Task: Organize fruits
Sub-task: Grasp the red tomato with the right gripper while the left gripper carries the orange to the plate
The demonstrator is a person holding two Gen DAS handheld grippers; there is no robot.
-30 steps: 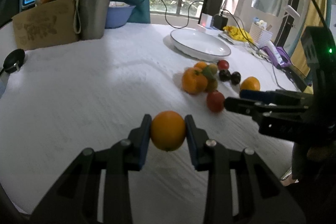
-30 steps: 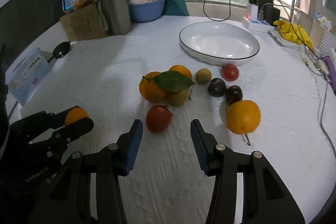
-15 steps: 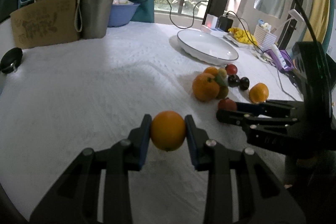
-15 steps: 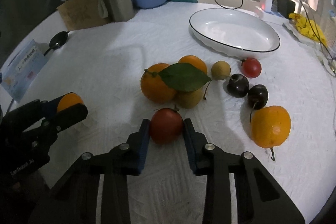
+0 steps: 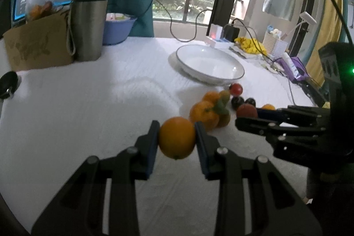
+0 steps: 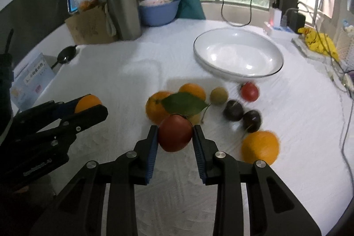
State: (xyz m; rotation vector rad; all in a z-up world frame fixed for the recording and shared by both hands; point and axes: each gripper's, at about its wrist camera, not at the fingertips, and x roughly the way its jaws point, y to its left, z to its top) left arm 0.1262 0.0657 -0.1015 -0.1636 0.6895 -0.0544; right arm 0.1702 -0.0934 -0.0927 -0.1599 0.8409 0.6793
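Observation:
My left gripper [image 5: 177, 139] is shut on an orange [image 5: 177, 141] and holds it above the white tablecloth; it also shows in the right wrist view [image 6: 88, 103]. My right gripper [image 6: 176, 136] is shut on a red fruit [image 6: 176, 136], lifted off the cloth; the red fruit also shows in the left wrist view [image 5: 246, 111]. A cluster of fruit lies just beyond: oranges with a green leaf [image 6: 183, 103], a small yellow-green fruit [image 6: 218, 95], a red tomato [image 6: 249, 91], two dark plums [image 6: 242, 115], a loose orange [image 6: 260, 147]. An empty white plate [image 6: 237, 54] stands behind them.
At the back left stand a steel tumbler [image 6: 125, 14], a cardboard box [image 6: 88, 25] with a bag of fruit, a blue bowl [image 6: 158, 10] and a tablet. A power strip and cables [image 6: 281, 25] lie at the back right. A card [image 6: 33, 81] stands at the left edge.
My right gripper, open a second ago, closed on the red fruit and has lifted it slightly. My left gripper kept hold of the orange and moved toward the fruit cluster.

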